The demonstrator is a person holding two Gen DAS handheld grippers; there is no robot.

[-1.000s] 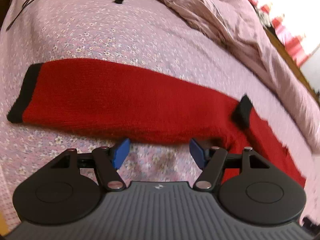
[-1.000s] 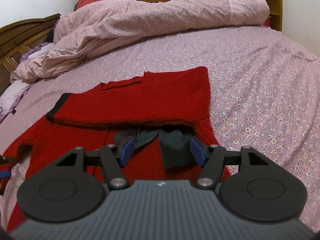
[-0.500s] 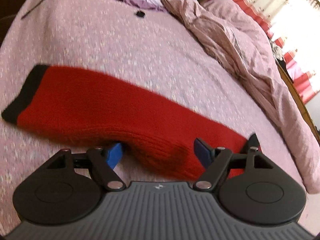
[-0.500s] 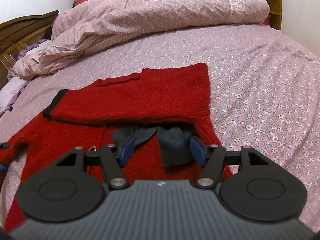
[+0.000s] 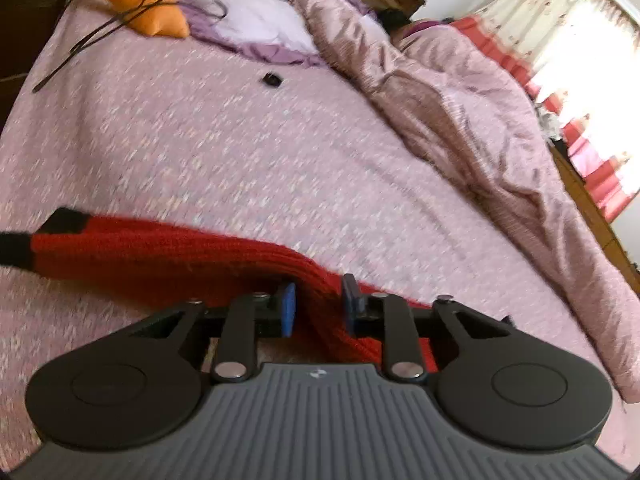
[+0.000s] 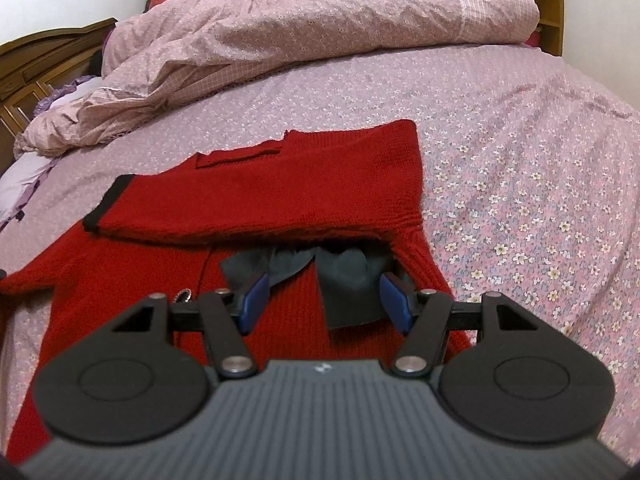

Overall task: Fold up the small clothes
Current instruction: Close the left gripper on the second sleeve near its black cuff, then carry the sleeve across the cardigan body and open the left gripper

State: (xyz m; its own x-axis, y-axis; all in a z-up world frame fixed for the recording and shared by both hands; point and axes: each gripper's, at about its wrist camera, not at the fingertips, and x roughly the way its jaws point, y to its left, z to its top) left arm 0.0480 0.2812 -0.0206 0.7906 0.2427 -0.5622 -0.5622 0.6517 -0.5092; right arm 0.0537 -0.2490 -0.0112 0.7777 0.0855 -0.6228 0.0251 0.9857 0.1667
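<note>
Red sleeve (image 5: 168,252) – left tongs (image 5: 318,308) closing on it | right tongs (image 6: 326,300) spread, angled down

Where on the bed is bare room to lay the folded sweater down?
Free: the flowered sheet right of the red sweater, and the stretch between sweater and bunched quilt. Crowded: the headboard end, with the orange pillow, cable and small black object.
</note>
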